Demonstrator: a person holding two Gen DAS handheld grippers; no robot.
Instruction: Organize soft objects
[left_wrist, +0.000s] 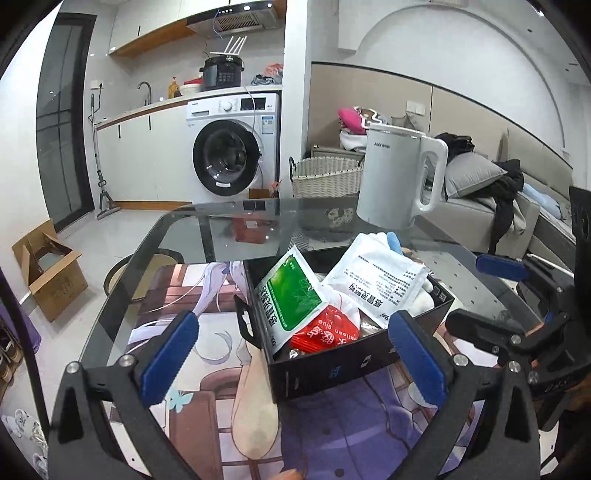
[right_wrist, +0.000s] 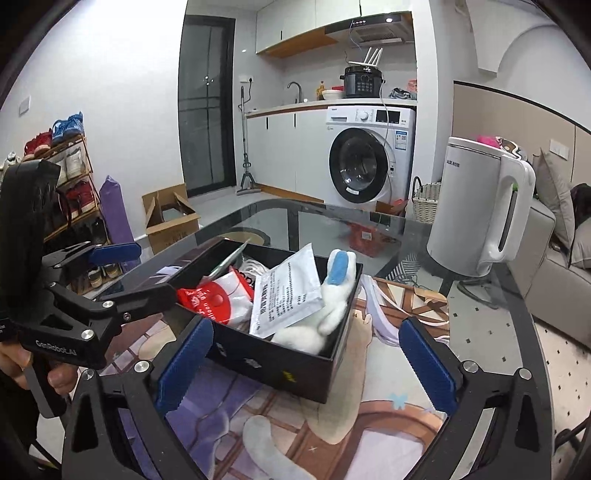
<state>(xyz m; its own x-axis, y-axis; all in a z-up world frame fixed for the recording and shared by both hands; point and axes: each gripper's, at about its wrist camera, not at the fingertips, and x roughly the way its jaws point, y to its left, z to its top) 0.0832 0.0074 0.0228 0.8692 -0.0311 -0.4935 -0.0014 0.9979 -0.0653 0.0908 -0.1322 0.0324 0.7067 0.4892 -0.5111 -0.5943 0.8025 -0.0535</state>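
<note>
A black box (left_wrist: 332, 365) (right_wrist: 280, 365) stands on a printed mat on the glass table. It holds a green and white pouch (left_wrist: 291, 295), a red and white packet (left_wrist: 328, 328) (right_wrist: 218, 299), a white printed pouch (left_wrist: 376, 277) (right_wrist: 288, 291) and a white plush toy with a blue patch (right_wrist: 332, 295). My left gripper (left_wrist: 295, 354) is open and empty, just in front of the box. My right gripper (right_wrist: 306, 362) is open and empty, its fingers on either side of the box's near corner. Each gripper shows in the other's view: right (left_wrist: 491, 295), left (right_wrist: 125, 269).
A white electric kettle (left_wrist: 399, 177) (right_wrist: 480, 206) stands on the table behind the box. The anime-print mat (left_wrist: 207, 369) (right_wrist: 388, 398) covers the near table. Beyond are a washing machine (left_wrist: 232, 147), a wicker basket (left_wrist: 325, 177), a sofa (left_wrist: 498, 206) and a cardboard box (left_wrist: 48, 269) on the floor.
</note>
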